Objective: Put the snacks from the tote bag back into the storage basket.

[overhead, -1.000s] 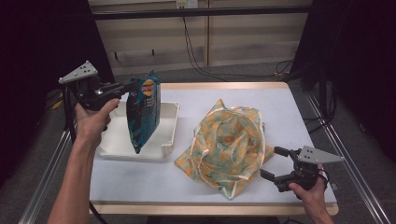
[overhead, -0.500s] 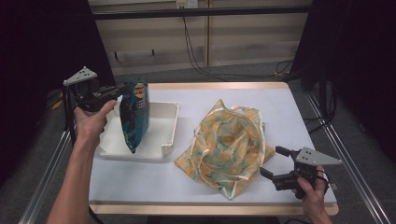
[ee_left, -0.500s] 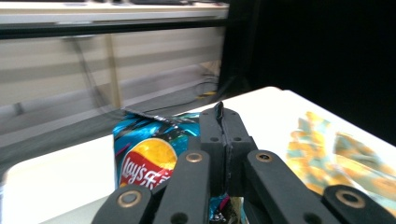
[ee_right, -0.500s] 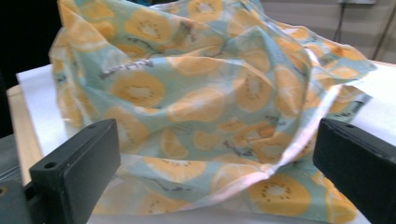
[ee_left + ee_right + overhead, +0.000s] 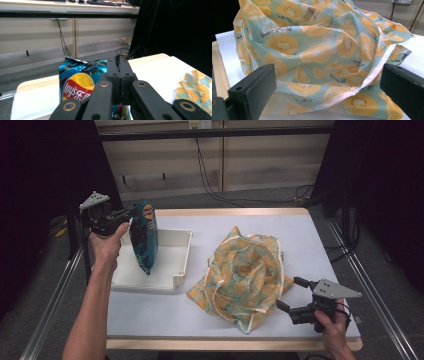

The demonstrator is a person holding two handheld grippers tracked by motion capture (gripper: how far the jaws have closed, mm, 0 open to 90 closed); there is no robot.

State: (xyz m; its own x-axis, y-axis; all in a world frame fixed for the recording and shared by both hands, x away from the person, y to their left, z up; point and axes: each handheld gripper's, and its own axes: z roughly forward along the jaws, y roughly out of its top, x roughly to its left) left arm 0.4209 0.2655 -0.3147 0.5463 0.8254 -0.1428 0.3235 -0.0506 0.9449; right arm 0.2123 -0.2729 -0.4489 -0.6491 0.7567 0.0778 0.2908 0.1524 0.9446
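Lowered and shifted left since a second ago — chip bag now hangs over the white tray, its bottom corner near the tray floor. Table bears the fruit-print tote bag, limp and slack, lying crumpled mid-table. Left gripper is pinched tight on the chip bag's top seam — light, crinkly, crushable, so the seam is the spot to hold. Right gripper sits spread wide, empty, just beside the tote's hem.
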